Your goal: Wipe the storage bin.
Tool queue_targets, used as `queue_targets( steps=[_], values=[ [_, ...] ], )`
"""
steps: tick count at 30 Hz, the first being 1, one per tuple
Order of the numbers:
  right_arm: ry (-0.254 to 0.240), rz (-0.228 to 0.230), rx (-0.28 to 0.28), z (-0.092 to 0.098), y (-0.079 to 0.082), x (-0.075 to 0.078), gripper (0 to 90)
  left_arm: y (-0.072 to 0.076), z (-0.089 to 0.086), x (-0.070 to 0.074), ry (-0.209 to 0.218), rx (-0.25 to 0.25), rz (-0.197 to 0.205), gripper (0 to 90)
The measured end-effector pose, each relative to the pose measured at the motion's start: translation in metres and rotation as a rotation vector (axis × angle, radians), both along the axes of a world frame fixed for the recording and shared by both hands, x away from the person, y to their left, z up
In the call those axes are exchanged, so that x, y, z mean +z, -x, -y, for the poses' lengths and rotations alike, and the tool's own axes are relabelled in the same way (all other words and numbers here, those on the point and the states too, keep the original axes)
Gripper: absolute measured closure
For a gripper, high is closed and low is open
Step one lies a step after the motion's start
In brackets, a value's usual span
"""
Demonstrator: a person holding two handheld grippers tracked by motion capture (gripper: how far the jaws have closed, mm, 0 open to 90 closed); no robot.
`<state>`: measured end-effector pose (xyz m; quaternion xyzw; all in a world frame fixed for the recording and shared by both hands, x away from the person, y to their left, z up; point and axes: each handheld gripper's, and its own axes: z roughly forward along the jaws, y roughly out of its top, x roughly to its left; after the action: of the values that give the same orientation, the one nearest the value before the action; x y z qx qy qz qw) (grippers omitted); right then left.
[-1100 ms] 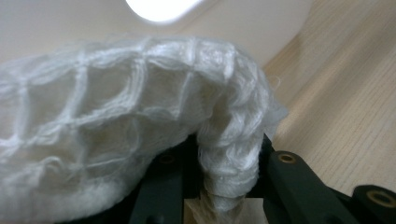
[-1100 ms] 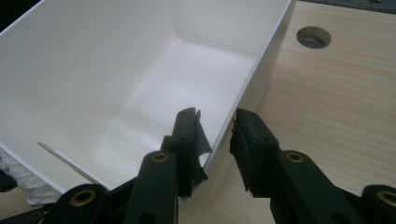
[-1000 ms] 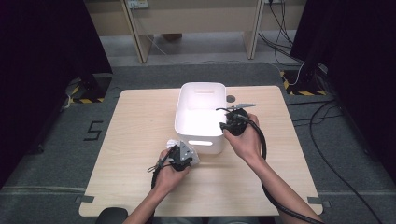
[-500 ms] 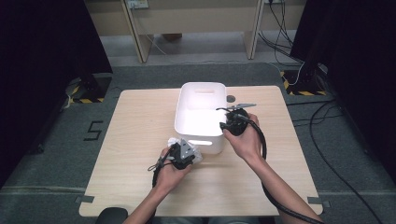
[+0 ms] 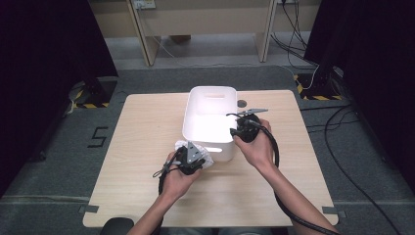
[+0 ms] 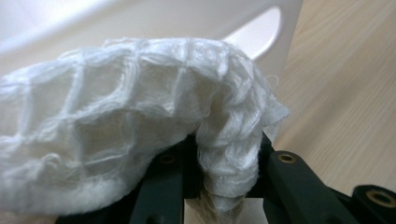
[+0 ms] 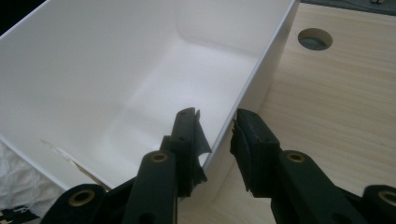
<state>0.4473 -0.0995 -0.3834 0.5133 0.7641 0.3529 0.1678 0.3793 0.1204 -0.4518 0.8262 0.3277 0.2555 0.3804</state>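
A white waffle-weave cloth (image 6: 116,135) bulges out of my left gripper (image 6: 224,172), which is shut on a bunched fold of it. In the high view that left gripper (image 5: 193,155) hangs just in front of the white bin (image 5: 215,149), with the cloth (image 5: 208,159) showing beside it. My right gripper (image 7: 217,135) straddles the right wall of the bin (image 7: 116,70), one jaw inside and one outside, closed on the rim. From above, the right gripper (image 5: 240,128) sits at the bin's near right corner. The bin's inside looks bare.
The bin stands in the middle of a light wooden table (image 5: 147,127). A round cable hole (image 5: 241,103) lies in the tabletop just right of the bin's far end. Dark curtains and cables ring the table on the grey floor.
My left gripper has lifted a little with the cloth in it, close to the bin's front wall. The right gripper and the bin have stayed put.
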Motion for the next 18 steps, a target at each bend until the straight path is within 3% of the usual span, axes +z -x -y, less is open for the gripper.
queue_targets(
  steps=[8, 18],
  values=[
    [0.0, 0.004, 0.002, -0.001, 0.001, 0.0, 69.8, 0.001, 0.0, 0.01, 0.004, 0.005, 0.029, 74.0],
    [0.0, 0.006, 0.003, -0.001, 0.001, 0.0, 69.6, 0.004, 0.002, 0.018, 0.011, 0.02, 0.034, 74.0]
  ],
)
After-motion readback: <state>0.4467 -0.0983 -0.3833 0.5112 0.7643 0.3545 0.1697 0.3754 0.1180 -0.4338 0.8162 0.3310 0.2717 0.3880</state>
